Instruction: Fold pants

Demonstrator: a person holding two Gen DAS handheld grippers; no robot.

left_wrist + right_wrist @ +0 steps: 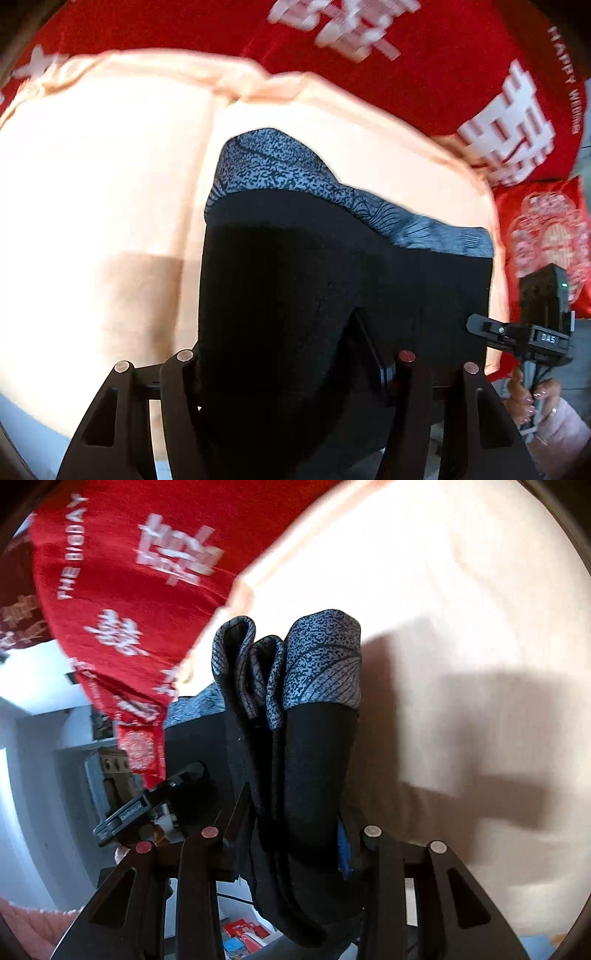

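The pants [332,280] are black with a blue-grey patterned band [280,166] along the top edge. They hang stretched between my two grippers above a pale peach sheet [92,166]. My left gripper [291,354] is shut on one end of the pants; the cloth covers its fingertips. My right gripper [291,827] is shut on the other end, where the pants [314,768] bunch in several folds with the patterned band [325,661] on top. The right gripper also shows in the left wrist view [532,332], and the left gripper in the right wrist view [147,805].
A red quilt with white characters [424,48] lies beyond the peach sheet and also shows in the right wrist view [122,583]. A red cushion [546,236] sits at the right. A white room with shelves [107,760] is at the left.
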